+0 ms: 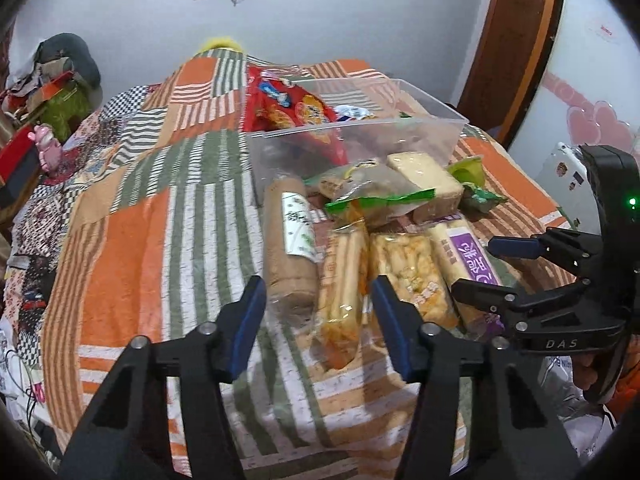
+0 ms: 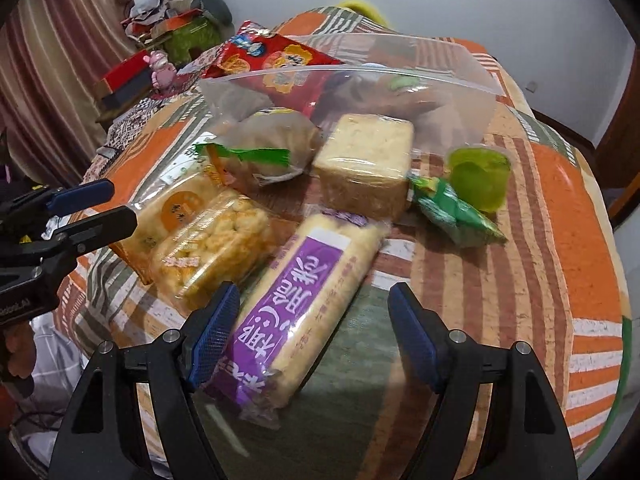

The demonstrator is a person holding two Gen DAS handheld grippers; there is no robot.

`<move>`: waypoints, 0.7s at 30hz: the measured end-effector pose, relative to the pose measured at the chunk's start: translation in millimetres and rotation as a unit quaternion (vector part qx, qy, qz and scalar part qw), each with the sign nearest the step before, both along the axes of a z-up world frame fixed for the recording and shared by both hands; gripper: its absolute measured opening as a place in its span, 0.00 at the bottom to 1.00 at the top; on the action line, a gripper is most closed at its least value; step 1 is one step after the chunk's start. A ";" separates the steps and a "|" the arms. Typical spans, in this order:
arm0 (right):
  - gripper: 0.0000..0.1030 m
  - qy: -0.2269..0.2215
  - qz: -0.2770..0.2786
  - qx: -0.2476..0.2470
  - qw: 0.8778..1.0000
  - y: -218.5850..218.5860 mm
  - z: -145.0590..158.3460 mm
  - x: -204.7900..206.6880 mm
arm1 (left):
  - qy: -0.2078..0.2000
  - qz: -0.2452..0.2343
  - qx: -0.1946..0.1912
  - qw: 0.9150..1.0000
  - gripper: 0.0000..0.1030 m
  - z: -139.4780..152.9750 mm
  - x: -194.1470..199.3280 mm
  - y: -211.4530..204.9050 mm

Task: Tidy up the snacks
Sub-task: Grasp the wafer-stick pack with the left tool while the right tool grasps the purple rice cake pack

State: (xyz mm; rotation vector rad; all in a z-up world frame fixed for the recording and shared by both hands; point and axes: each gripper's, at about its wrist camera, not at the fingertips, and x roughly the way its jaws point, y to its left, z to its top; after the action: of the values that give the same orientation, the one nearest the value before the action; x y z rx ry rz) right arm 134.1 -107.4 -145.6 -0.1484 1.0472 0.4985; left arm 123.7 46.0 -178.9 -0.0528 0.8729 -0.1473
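Note:
Snack packs lie on a patchwork bedspread in front of a clear plastic bin (image 1: 424,136) that holds a red snack bag (image 1: 288,108). My left gripper (image 1: 318,300) is open over a brown roll pack (image 1: 290,240) and a breadstick pack (image 1: 344,280). My right gripper (image 2: 314,312) is open around the near end of a purple-labelled pack (image 2: 304,288); it also shows in the left wrist view (image 1: 476,264). A puffed-snack pack (image 2: 212,248), a cake block (image 2: 368,164), a green jelly cup (image 2: 480,176) and a green wrapper (image 2: 456,212) lie nearby.
The bedspread (image 1: 132,240) covers the whole bed. Boxes, clothes and a pink toy (image 1: 46,148) are piled at the far left. A wooden door frame (image 1: 516,48) and a white cabinet (image 1: 592,92) stand at the right.

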 end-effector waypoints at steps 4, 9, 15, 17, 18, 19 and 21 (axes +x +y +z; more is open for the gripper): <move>0.70 0.000 -0.007 0.004 1.000 -17.0 1.2 -0.3 | 0.009 -0.011 0.000 1.000 0.37 -5.5 10.2 -7.7; 0.63 -0.004 -0.006 0.006 1.000 -26.6 4.2 -3.8 | 0.020 -0.015 -0.003 1.000 0.29 -13.4 21.0 -13.7; 0.54 -0.006 -0.006 0.008 1.000 -21.5 2.1 -4.0 | 0.041 -0.020 -0.021 0.999 0.29 -23.8 24.5 -17.8; 0.54 -0.010 -0.004 0.001 1.000 -15.6 0.0 -2.5 | 0.040 -0.020 -0.018 0.999 0.29 -24.3 25.4 -19.6; 0.54 -0.011 -0.004 -0.003 1.000 -12.7 -1.0 -1.5 | 0.040 -0.018 -0.015 0.999 0.29 -24.9 26.5 -20.2; 0.54 -0.012 -0.002 -0.006 1.000 -10.7 -2.1 -1.2 | 0.041 -0.016 -0.015 0.999 0.29 -26.0 28.4 -20.3; 0.54 -0.015 0.000 -0.015 1.000 -6.4 -4.4 -0.9 | 0.043 -0.014 -0.020 0.999 0.28 -28.6 32.6 -21.1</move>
State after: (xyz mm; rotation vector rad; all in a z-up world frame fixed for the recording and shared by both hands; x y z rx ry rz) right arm 133.2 -113.8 -150.0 -0.1815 1.0247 0.4795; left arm 156.3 24.8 -207.5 -0.0859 0.9567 -0.1900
